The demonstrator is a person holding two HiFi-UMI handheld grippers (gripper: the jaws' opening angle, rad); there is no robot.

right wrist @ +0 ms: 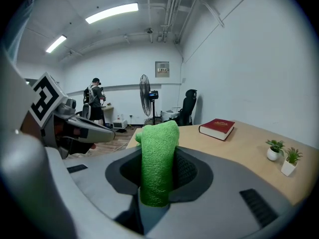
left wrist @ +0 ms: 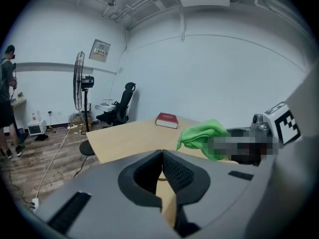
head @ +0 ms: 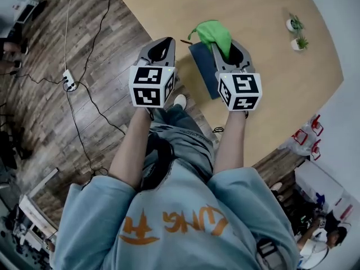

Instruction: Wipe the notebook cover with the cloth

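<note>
We see a pale wooden desk [head: 264,16] with a rounded edge standing on a dark plank floor [head: 45,111], where a white power strip [head: 68,80] lies. The walls [left wrist: 214,78] are plain white. A pedestal fan [left wrist: 79,83] and a black office chair [left wrist: 123,103] stand near the far wall, and long strip lights [right wrist: 112,13] shine on the ceiling, beside exposed pipes.

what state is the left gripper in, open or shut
Shut. The left gripper shows its jaws pressed together, tips touching, with nothing between them.
</note>
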